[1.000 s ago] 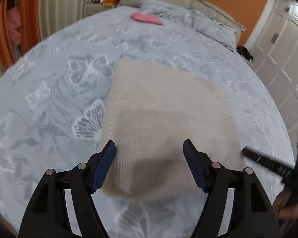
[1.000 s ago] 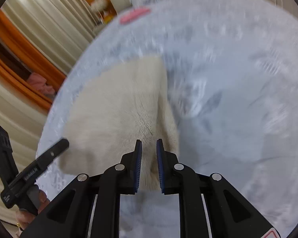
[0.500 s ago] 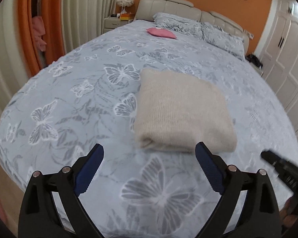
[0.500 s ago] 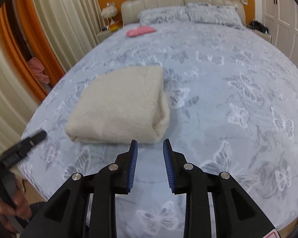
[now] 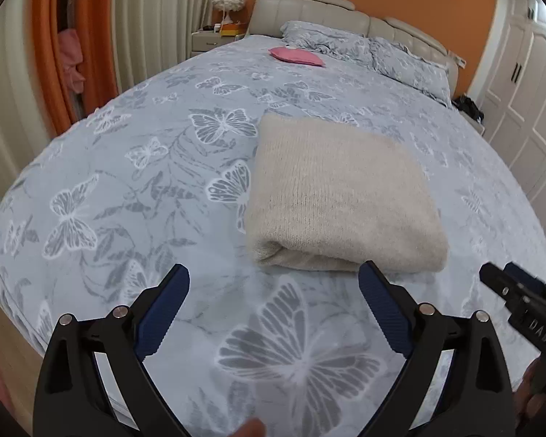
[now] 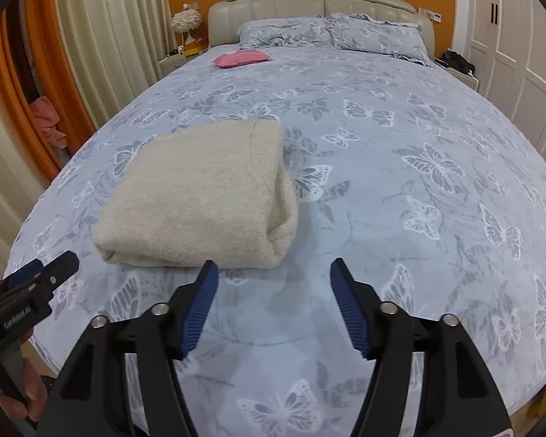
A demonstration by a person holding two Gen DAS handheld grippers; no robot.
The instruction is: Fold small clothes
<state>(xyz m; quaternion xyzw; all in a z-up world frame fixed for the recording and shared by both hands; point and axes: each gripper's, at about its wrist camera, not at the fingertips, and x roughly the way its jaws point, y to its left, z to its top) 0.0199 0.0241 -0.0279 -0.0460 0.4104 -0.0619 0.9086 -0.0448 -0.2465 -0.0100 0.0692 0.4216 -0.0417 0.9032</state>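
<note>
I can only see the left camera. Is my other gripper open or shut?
Observer: Open. The right gripper holds nothing and sits just short of the sweater.
Operator: Is the sweater's right side tidy? I can't see that side.
Observer: Mostly. That side shows stacked folded layers, and no sleeve pokes out.
</note>
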